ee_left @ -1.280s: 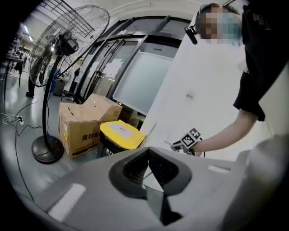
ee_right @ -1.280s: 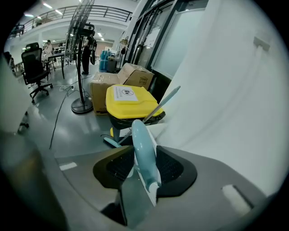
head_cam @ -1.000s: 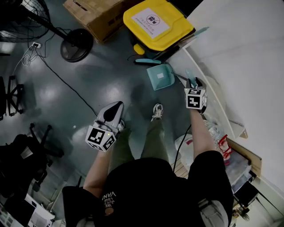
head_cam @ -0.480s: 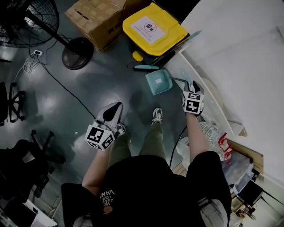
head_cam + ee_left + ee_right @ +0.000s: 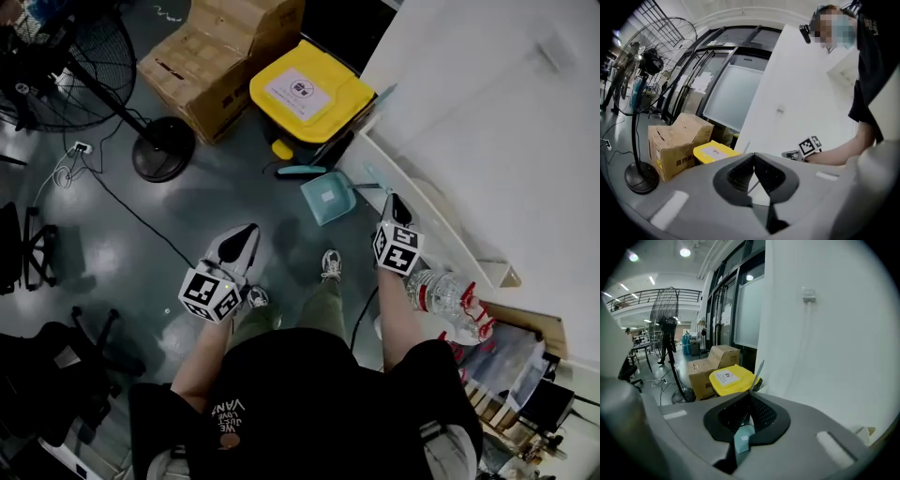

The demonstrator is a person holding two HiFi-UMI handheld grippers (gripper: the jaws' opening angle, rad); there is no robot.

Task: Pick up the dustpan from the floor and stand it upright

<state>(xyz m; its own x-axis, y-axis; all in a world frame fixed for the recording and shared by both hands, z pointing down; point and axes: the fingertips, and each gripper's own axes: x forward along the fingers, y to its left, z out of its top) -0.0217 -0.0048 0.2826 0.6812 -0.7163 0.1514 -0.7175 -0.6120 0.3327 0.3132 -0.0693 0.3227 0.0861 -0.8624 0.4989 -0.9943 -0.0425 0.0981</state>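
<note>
A: Right gripper [image 5: 750, 399]: jaws clenched on the teal handle [image 5: 742, 442]. A stub of it shows on the camera side of the pads.

B: The right gripper view confirms this. The rest of the dustpan [image 5: 327, 199] is not in that view, because the gripper body hides it.

A: The head view supplies the rest. The pan hangs low, to picture-left of the right jaws, in front of the yellow bin [image 5: 309, 94] and near the white wall [image 5: 487, 122]. The long axis runs from the pan up and rightward to the jaws. It is tilted, not upright.

B: Is the pan touching the floor [image 5: 216, 202]?

A: Cannot tell from above. No view shows the pan's lower edge side-on.

B: Left gripper [image 5: 754, 158]?

A: Jaws shut on nothing, well apart from the dustpan. Only the right hand is on it.

B: Judgement: the coming move turns on the handle's tilt. The handle end must come over the pan so the axis goes vertical, and then the pan's base goes down onto the floor. The left gripper view adds only the right gripper against the wall, not the pan.
</note>
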